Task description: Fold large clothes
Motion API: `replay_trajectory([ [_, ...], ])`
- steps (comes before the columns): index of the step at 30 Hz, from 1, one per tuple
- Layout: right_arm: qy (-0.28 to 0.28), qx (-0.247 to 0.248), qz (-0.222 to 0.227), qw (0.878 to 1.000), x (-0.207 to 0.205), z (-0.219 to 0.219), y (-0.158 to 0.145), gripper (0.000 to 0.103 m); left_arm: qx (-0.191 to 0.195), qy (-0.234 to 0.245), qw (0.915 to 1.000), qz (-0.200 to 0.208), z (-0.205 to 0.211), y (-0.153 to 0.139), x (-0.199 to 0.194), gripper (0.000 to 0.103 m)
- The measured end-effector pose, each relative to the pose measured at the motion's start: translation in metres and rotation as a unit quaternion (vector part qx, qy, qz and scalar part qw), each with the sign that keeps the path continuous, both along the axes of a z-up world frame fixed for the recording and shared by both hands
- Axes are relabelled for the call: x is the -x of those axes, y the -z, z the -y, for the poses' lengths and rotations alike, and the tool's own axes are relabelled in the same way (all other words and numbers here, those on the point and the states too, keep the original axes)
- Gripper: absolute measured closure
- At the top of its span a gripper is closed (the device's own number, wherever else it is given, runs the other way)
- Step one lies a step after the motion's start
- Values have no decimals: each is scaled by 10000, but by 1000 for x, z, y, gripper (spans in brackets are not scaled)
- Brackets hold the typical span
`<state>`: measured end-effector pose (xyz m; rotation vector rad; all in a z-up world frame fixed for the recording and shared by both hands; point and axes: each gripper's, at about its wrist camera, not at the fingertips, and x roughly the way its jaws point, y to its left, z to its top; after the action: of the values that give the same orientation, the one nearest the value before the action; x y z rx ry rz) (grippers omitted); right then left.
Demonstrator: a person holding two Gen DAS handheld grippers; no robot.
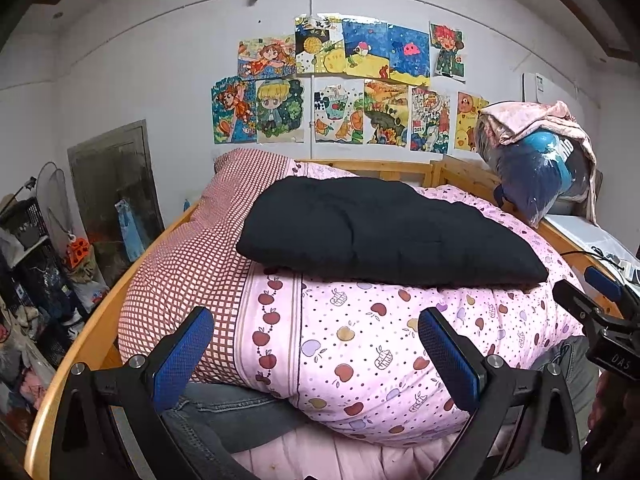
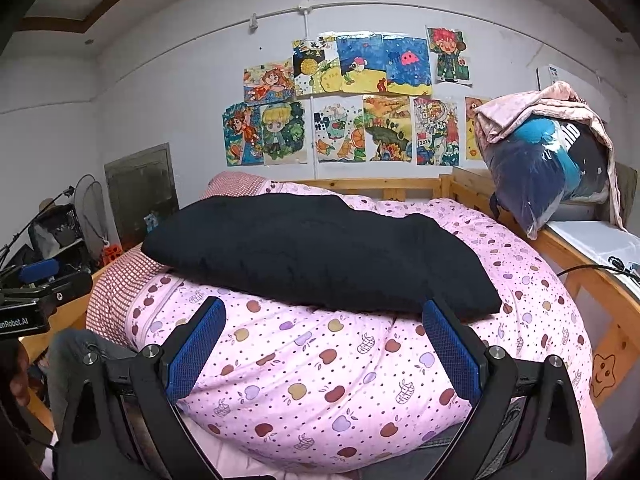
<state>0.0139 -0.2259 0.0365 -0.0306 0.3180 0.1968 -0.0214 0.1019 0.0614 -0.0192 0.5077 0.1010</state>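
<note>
A black padded garment (image 1: 380, 228) (image 2: 320, 252) lies folded flat on top of a bulging pink apple-print quilt (image 1: 360, 340) (image 2: 320, 360). My left gripper (image 1: 316, 320) hovers open in front of the quilt's near side, below the garment, holding nothing. My right gripper (image 2: 322, 308) is open too, its right fingertip close to the garment's near edge. Each gripper shows at the edge of the other's view: the right gripper (image 1: 600, 308) and the left gripper (image 2: 40, 284). Grey jeans (image 1: 224, 408) (image 2: 76, 348) stick out from under the quilt's front.
A wooden bed frame (image 1: 100, 320) (image 2: 580, 264) rings the bedding. A plastic bag of clothes under a pink cloth (image 1: 536, 160) (image 2: 548, 160) sits at the back right. Baskets and clutter (image 1: 36, 260) crowd the floor on the left. Drawings (image 1: 340, 88) cover the wall.
</note>
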Motion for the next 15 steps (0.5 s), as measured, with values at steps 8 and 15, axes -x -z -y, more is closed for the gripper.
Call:
replay_trajectory([
  [8,110,148,11,9998,-9,-1,12,6,-1,-1,10000,13,1,11,-8,0],
  [15,214,90,98,9997,-16,2,21,6,-156,55,9998,77,8,27,-20,0],
])
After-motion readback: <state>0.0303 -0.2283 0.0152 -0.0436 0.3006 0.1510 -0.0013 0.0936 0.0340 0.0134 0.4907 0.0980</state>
